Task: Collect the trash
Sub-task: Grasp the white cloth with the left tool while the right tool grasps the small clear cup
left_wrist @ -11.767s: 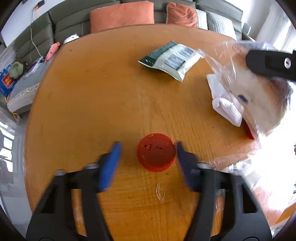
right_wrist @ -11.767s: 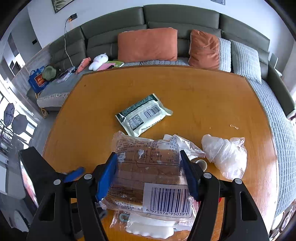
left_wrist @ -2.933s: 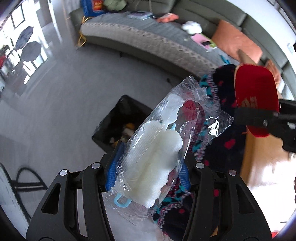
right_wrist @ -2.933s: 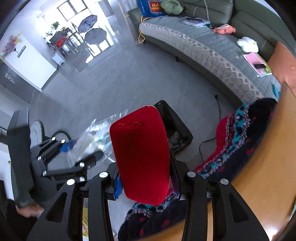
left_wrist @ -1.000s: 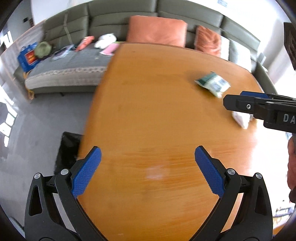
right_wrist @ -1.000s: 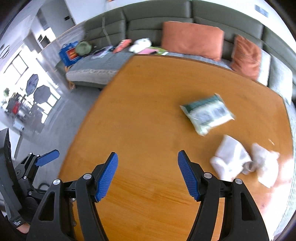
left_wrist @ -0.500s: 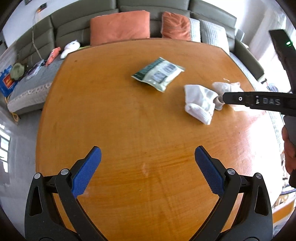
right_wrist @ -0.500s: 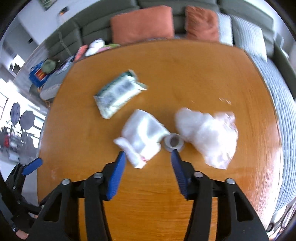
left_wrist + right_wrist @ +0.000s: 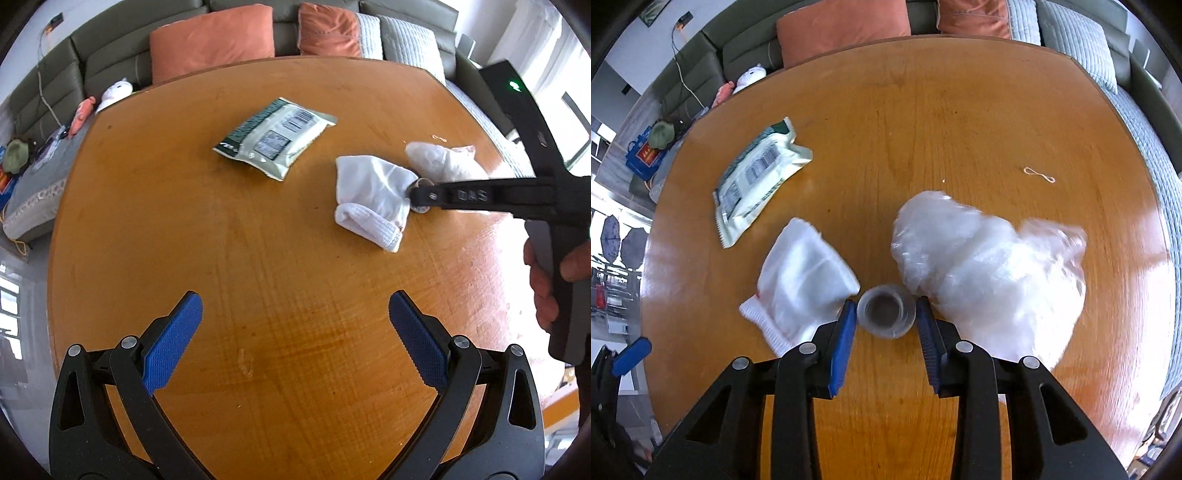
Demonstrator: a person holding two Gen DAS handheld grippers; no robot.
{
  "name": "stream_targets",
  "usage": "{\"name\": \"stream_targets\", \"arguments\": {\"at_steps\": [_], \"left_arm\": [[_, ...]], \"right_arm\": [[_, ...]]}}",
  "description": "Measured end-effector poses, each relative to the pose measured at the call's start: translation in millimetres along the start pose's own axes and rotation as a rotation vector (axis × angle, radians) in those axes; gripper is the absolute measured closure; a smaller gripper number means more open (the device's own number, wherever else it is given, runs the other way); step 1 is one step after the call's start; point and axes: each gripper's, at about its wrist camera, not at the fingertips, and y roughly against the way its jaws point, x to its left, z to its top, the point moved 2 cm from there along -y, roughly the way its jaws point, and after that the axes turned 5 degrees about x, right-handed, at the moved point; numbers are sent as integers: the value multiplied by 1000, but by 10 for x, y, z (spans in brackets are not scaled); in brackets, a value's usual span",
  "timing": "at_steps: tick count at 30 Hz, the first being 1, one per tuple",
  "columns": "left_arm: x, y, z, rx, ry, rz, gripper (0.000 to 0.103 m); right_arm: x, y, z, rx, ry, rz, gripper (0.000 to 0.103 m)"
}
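- Right gripper (image 9: 886,319): blue pads either side of a small clear plastic cup (image 9: 885,311) on the wooden table (image 9: 923,110). Pads sit right at the cup's sides, jaws narrow; cannot tell if they press it or just flank it.
- Cup stands upright, mouth up, between a white sock (image 9: 801,273) to its left and a crumpled clear plastic bag (image 9: 990,273) to its right. Sock edge touches or nearly touches the cup; bag is just beside it.
- Green-and-white snack packet (image 9: 757,177) lies flat, further from the cup than the sock, on the sofa side and left.
- Small loop of string (image 9: 1038,175) lies beyond the bag, well apart from the cup.
- Left gripper (image 9: 295,317): jaws wide apart, nothing between them, over bare wood well apart from the cup, on the near side.
- Left view: right gripper's finger (image 9: 480,194) covers most of the cup (image 9: 421,209); sock (image 9: 373,199) and packet (image 9: 275,136) visible.
- Grey sofa (image 9: 110,70) with orange cushions (image 9: 212,35) beyond the table's far edge.
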Motion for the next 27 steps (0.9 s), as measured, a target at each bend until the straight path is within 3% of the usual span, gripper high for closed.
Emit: {"name": "stream_targets", "arguments": {"at_steps": [4, 12, 21, 23, 24, 25, 27], "left_arm": [[-85, -65, 83, 8, -28, -7, 5], [-325, -272, 346, 24, -72, -45, 5], [-662, -524, 756, 8, -95, -96, 6], [-729, -598, 787, 10, -104, -110, 18], [-756, -645, 790, 24, -111, -117, 35], [-782, -711, 794, 42, -116, -105, 43], [-793, -766, 804, 38, -122, -78, 46]], "right_arm": [[15, -11, 51, -14, 17, -3, 78], [-46, 381, 131, -114, -7, 80, 78], [-265, 643, 234, -161, -66, 99, 78], [-267, 644, 257, -162, -76, 97, 78], [-281, 649, 256, -162, -79, 96, 78], [-271, 635, 273, -160, -81, 95, 78], [-273, 640, 263, -160, -83, 91, 78]]}}
